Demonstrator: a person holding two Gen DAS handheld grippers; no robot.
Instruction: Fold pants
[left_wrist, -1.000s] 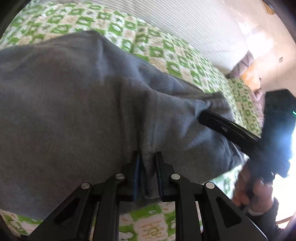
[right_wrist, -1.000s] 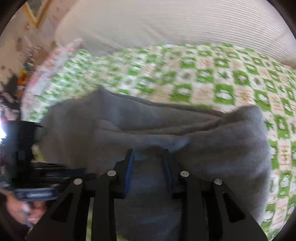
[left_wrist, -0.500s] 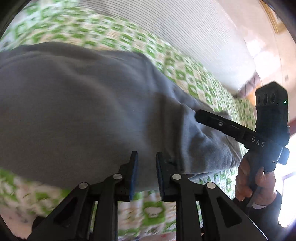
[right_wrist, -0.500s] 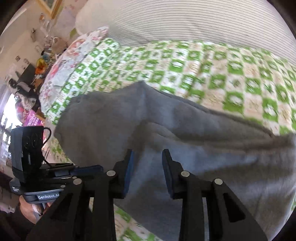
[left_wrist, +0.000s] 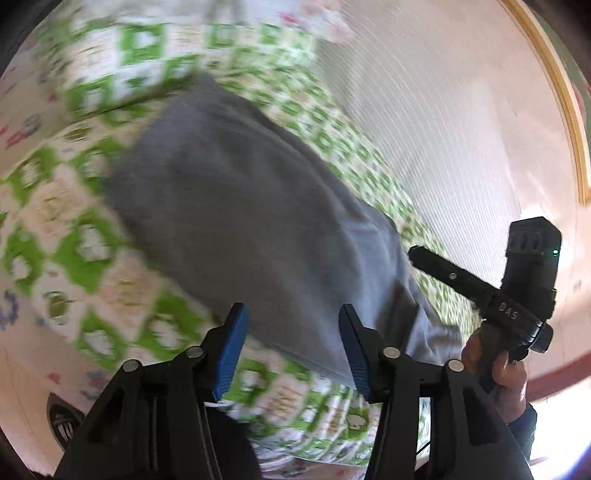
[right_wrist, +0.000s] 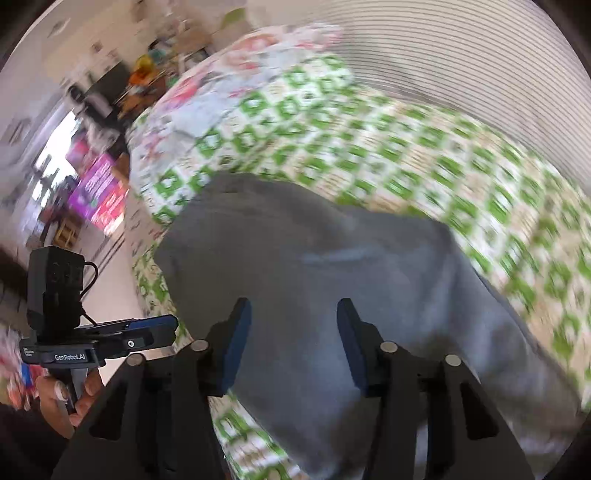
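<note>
The grey pants (left_wrist: 258, 221) lie folded in a compact bundle on the green-and-white checked bed cover (left_wrist: 74, 258); they also show in the right wrist view (right_wrist: 351, 277). My left gripper (left_wrist: 291, 347) is open and empty, raised above the near edge of the pants. My right gripper (right_wrist: 291, 343) is open and empty, above the pants' near side. The right gripper also shows at the right of the left wrist view (left_wrist: 480, 284), and the left gripper at the left of the right wrist view (right_wrist: 110, 336). Both views are motion-blurred.
A striped white cushion or headboard (left_wrist: 443, 129) runs along the far side of the bed. A floral pillow (right_wrist: 229, 74) lies at the bed's far left end. Cluttered room furniture (right_wrist: 92, 177) stands beyond it.
Both grippers have opened, let go of the pants and pulled back and up. The pants now rest on the bed.
</note>
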